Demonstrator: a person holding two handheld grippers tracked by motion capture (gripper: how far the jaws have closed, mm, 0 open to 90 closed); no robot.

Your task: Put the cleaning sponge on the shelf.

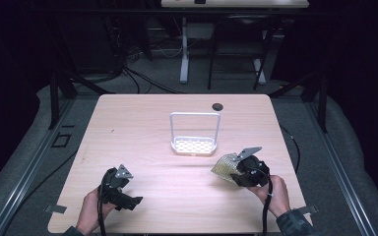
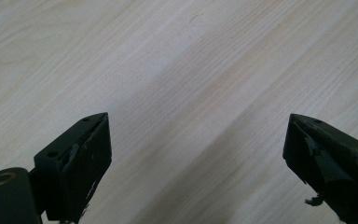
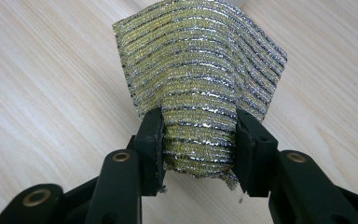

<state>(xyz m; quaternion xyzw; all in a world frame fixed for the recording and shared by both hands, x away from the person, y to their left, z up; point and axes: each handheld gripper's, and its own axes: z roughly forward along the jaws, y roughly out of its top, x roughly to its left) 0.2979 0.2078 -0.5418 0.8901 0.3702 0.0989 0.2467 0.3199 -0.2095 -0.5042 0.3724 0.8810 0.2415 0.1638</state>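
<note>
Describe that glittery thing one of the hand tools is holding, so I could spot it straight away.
Start at the wooden table and go to its near right side, just in front of the white wire rack. There the right gripper pinches a scouring pad, woven in yellow and silver stripes, the one sparkly thing there.

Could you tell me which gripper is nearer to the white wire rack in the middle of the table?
The right. The right gripper, shut on the scouring pad, is just off the white wire rack at its near right corner; the left gripper is farther off, toward the table's near left.
</note>
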